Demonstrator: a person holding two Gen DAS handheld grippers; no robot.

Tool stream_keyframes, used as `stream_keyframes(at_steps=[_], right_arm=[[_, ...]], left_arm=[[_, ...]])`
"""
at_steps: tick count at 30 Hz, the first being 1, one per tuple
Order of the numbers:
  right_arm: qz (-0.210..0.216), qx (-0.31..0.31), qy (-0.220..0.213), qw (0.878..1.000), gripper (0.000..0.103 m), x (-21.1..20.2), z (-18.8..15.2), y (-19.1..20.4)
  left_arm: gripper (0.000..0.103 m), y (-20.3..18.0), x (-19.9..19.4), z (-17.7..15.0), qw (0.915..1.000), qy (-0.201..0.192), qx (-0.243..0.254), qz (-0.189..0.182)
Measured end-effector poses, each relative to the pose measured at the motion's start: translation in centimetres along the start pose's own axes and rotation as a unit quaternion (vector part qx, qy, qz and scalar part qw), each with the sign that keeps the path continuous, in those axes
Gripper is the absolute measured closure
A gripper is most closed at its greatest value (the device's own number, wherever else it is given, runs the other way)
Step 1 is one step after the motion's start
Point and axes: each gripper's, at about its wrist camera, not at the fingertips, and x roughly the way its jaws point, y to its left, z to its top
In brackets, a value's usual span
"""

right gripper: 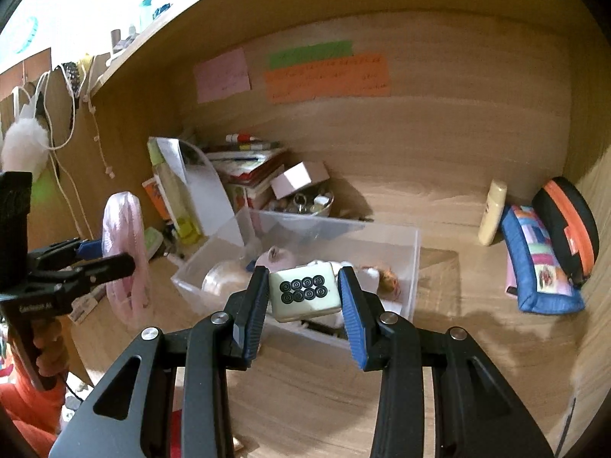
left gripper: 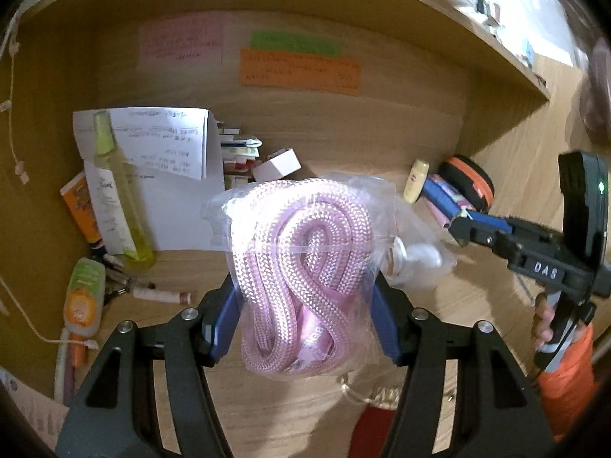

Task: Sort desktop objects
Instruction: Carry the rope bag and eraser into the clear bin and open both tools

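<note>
My left gripper (left gripper: 305, 305) is shut on a clear bag of coiled pink rope (left gripper: 305, 278) and holds it above the wooden desk; it also shows in the right wrist view (right gripper: 124, 263). My right gripper (right gripper: 303, 297) is shut on a cream block with black ring marks (right gripper: 303, 295), held just over the near wall of a clear plastic bin (right gripper: 414, 252). The bin holds a pink item (right gripper: 277, 257) and other small things. The right gripper also shows at the right of the left wrist view (left gripper: 464, 231).
At the back left lie papers (left gripper: 168, 145), a yellow-green bottle (left gripper: 118, 187), tubes (left gripper: 82, 297) and stacked books (right gripper: 248, 168) with a white box (right gripper: 299, 179). At the right stand a cream bottle (right gripper: 492, 212), a blue pouch (right gripper: 538, 263) and a black-orange case (right gripper: 569, 225). A shelf overhangs the desk.
</note>
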Motion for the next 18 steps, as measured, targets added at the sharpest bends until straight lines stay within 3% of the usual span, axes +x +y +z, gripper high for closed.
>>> stream_keyframes(at_steps=[4,10,18], right_arm=[[0.006,-0.002,-0.012,1.0,0.069,0.0,0.8,-0.2],[0.014,-0.003,0.002,1.0,0.069,2.1,1.2,-0.5],[0.009,-0.001,0.061,0.998,0.069,6.7,0.2,-1.5]], left_arm=[[0.042,0.6,1.3,1.2,0.9991,0.009,-0.027,-0.032],[0.042,0.3,3.7,2.4,0.9994,0.006,-0.034,-0.007],[0.042,0.3,7.7,2.8,0.9989,0.029,-0.033,0.014]])
